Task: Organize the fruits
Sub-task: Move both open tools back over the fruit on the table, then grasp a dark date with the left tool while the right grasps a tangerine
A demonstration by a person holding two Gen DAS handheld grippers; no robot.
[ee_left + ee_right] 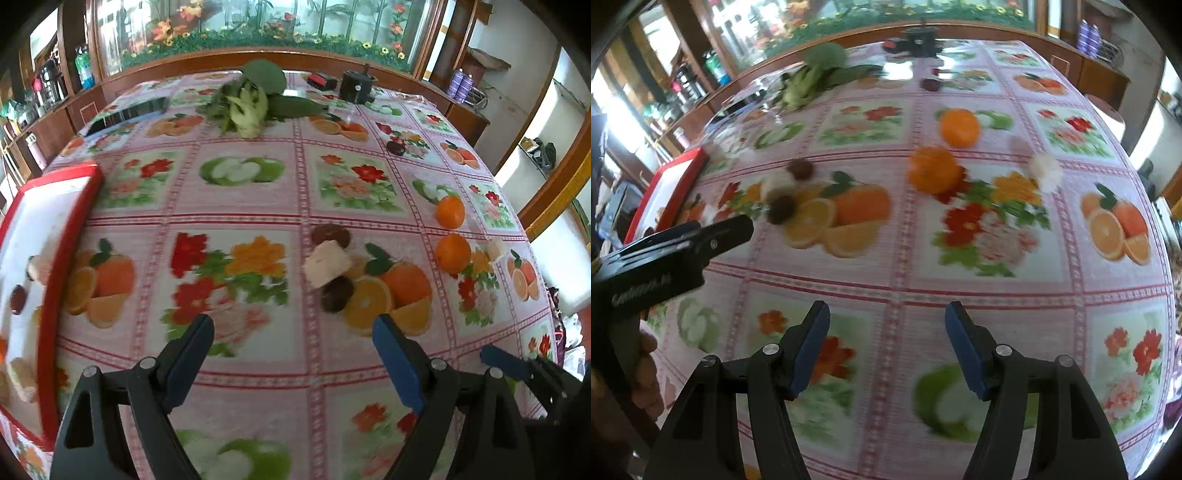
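Two real oranges [450, 211] [452, 253] lie on the fruit-print tablecloth at the right; they also show in the right wrist view [959, 126] [932, 170]. A pale fruit chunk [328, 263] lies between two dark round fruits [331, 234] [336, 293], ahead of my open, empty left gripper [293, 360]. Another pale piece [1047, 170] lies right of the oranges. A dark fruit [395, 147] sits farther back. The red-rimmed white tray [61, 258] at the left holds several fruits. My right gripper [886, 347] is open and empty above the cloth.
Leafy greens [251, 99] lie at the far middle of the table. A black pot [356, 85] and a red-black item [322, 81] stand at the far edge, a dark flat tablet [127, 114] at far left. The left tool shows in the right wrist view [676, 251].
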